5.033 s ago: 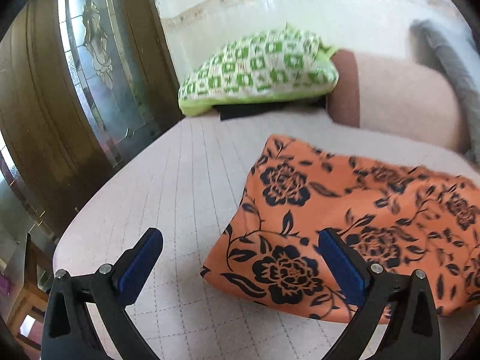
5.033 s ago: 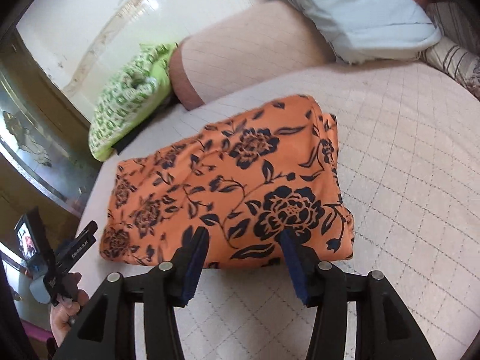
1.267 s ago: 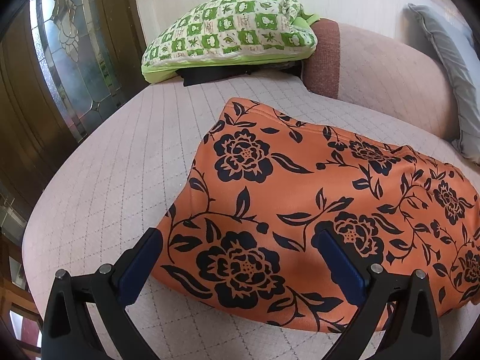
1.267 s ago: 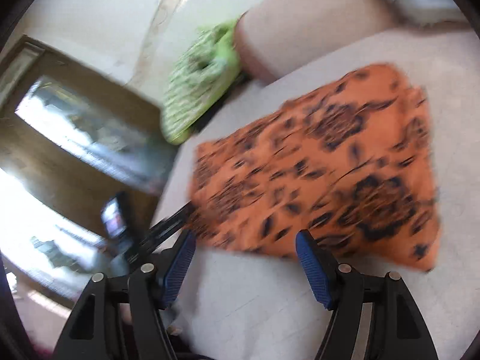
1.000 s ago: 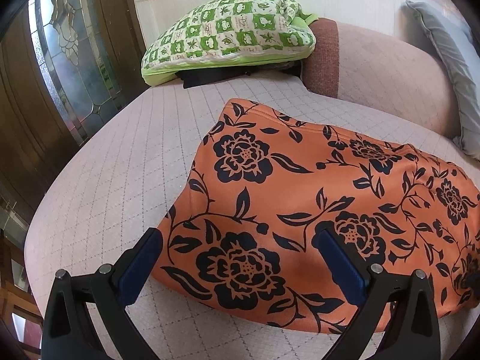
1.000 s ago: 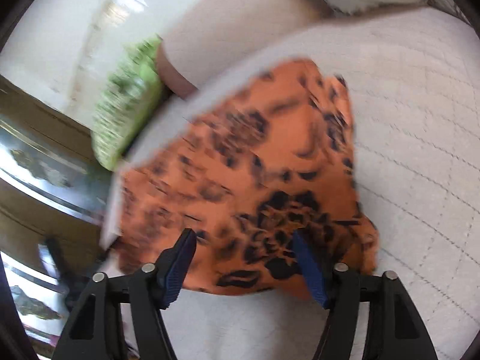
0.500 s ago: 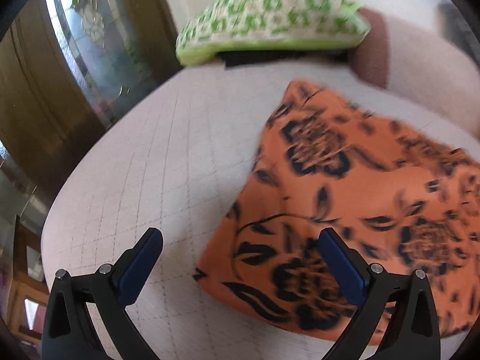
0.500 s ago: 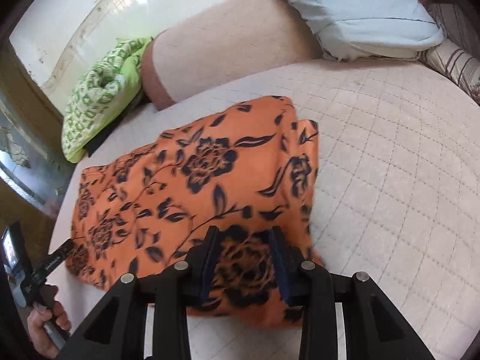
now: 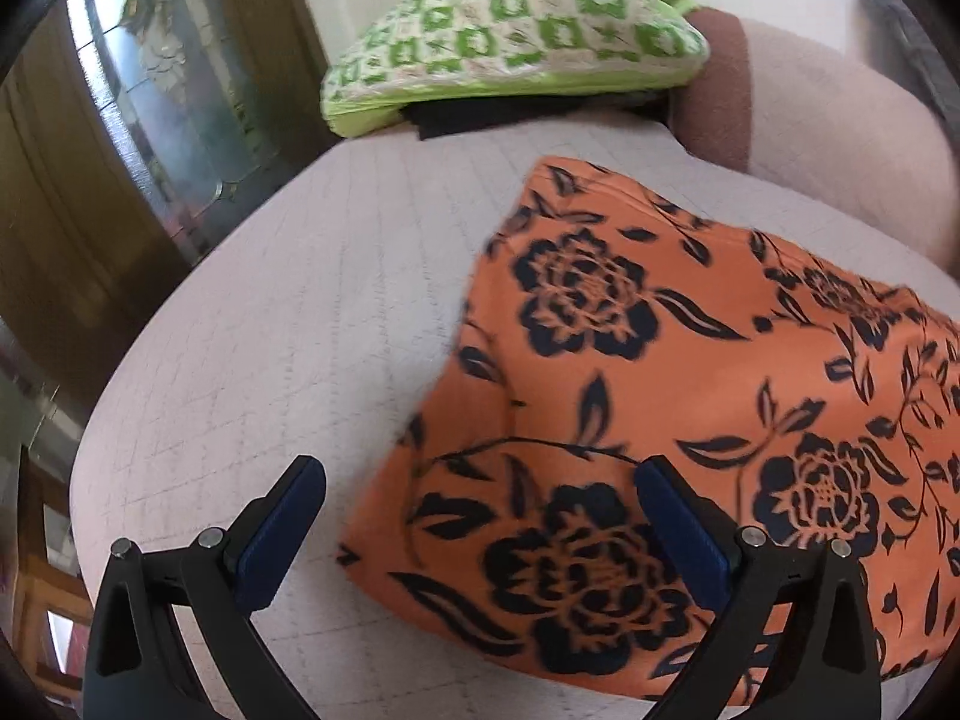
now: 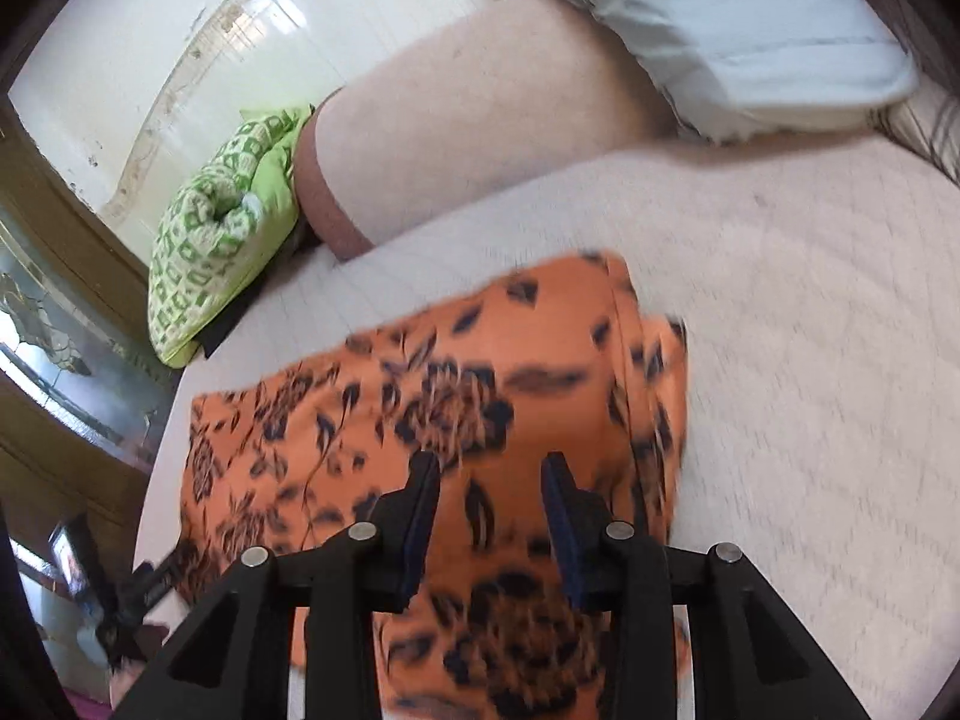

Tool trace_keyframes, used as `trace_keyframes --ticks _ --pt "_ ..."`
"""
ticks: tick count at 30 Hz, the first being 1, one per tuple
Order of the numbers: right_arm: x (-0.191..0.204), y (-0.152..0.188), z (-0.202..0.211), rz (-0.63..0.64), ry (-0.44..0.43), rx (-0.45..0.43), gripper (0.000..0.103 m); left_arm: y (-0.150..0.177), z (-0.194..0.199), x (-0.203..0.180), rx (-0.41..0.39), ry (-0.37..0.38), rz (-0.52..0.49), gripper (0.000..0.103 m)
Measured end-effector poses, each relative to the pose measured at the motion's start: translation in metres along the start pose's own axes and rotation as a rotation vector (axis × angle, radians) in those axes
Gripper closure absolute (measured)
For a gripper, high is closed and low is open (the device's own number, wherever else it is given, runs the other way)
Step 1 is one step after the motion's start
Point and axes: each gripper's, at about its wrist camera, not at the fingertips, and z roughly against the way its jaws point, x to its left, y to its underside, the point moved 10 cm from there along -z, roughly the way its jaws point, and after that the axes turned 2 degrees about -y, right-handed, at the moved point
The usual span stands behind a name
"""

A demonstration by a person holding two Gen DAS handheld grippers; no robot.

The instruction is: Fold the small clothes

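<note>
- The right gripper, spread wide 1 s ago, has narrowed over the cloth's near edge; pinch unclear.
- The left gripper stays spread at the cloth's corner, so a fold looks imminent.

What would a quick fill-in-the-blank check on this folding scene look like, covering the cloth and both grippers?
1. The floral garment on the quilted bed is black on ____.
2. The left gripper has its jaws wide ____.
3. The green checked pillow lies at the bed's far end, beside the ____ bolster.
4. The right gripper is over the ____.

Missing words: orange; open; pink; garment
</note>
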Motion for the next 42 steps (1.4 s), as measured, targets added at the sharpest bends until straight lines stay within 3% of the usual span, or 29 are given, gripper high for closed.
trace_keyframes --ticks 3,6,9,13,27,42 --pt "-0.004 -0.013 -0.019 0.012 0.03 0.008 0.064 0.004 -0.007 -0.011 0.017 -0.015 -0.06 0.0" --pt "-0.023 -0.009 -0.05 0.027 0.145 0.074 0.064 0.006 -0.011 -0.019 0.019 -0.022 -0.088 0.0" --pt "-0.029 -0.008 -0.058 -0.009 0.117 0.087 0.063 0.003 -0.008 -0.018 0.003 -0.026 -0.086 0.0" --pt "-0.016 -0.007 -0.041 -0.039 0.048 0.103 0.039 0.0 -0.001 -0.019 -0.022 -0.022 -0.081 0.0" --pt "0.052 0.051 0.025 0.009 -0.127 0.095 0.036 -0.004 0.043 -0.008 -0.137 0.017 -0.049 0.0" --pt "0.053 0.118 0.058 -0.034 -0.146 0.134 0.035 0.001 0.063 0.004 -0.182 0.05 -0.025 0.0"
